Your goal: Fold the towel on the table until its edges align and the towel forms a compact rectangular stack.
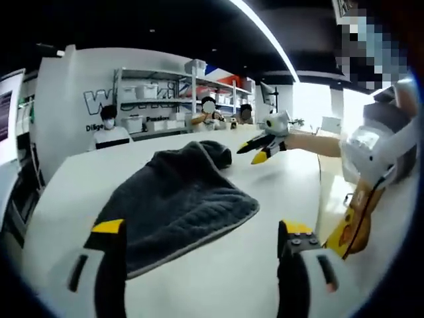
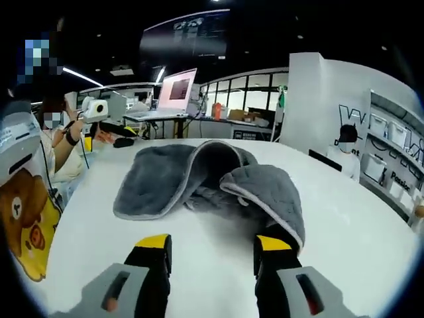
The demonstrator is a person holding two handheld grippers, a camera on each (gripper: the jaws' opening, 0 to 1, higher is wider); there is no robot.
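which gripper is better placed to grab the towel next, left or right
Right, probably. In the right gripper view the right gripper sits open with a curled, trimmed edge of the grey towel at its right jaw tip. The left gripper is also open, but the towel's edge lies beyond its jaw tips.

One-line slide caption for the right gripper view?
Open right hand-held gripper hovering before a rumpled, partly folded grey terry towel on the white table.

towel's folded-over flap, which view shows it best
The right gripper view: the towel faces it with the flap curled over, its pale edge and the bunched middle plain. The left gripper view shows the towel from its flat end, the bunched part at the far end, foreshortened.
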